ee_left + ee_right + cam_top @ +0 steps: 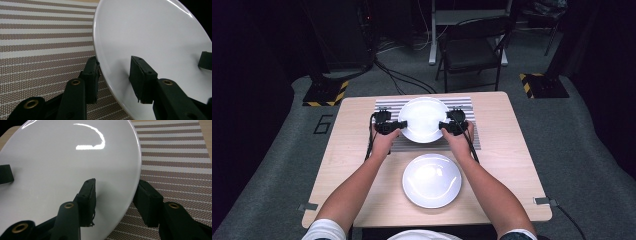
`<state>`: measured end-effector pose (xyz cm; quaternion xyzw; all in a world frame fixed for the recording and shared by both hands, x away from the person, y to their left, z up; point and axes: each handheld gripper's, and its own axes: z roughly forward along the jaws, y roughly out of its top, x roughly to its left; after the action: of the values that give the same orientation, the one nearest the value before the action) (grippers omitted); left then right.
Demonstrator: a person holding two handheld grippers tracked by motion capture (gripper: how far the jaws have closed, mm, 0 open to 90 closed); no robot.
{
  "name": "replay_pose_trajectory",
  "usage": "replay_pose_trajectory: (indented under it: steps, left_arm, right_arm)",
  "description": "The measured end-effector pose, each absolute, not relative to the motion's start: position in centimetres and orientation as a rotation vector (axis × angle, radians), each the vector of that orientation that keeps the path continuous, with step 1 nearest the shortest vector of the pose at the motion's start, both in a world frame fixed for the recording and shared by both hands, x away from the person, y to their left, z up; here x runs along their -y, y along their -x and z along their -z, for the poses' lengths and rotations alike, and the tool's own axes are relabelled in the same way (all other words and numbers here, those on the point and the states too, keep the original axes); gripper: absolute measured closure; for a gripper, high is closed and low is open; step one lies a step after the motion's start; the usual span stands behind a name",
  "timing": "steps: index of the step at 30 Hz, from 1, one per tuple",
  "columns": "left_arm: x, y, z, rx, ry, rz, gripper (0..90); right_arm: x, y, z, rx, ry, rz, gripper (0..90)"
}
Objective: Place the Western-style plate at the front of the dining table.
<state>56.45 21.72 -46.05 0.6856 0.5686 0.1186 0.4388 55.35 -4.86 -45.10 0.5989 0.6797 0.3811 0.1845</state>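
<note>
Left tool (115,80) and right tool (116,200) straddle far plate (423,119) edges, jaws still gapped; near plate (432,180) apart.

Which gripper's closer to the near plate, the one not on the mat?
Neither clearly. Left gripper and right gripper flank the far plate on the striped mat, both beyond the near plate.

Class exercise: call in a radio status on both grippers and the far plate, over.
Left gripper and right gripper each straddle the far plate rim, jaws not seen closed. Plate above the striped mat. Second plate sits nearer, apart. Nothing obstructing.
</note>
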Motion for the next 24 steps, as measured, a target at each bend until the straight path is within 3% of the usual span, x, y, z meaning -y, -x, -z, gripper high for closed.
replay_pose_trajectory:
  steps: [24]
  left_arm:
    - [-21.6,-58.0,47.4,-1.456,-1.712,-0.293,60.2]
  right_arm:
    - [4.5,-56.8,46.8,-1.904,-1.707,-1.045,53.4]
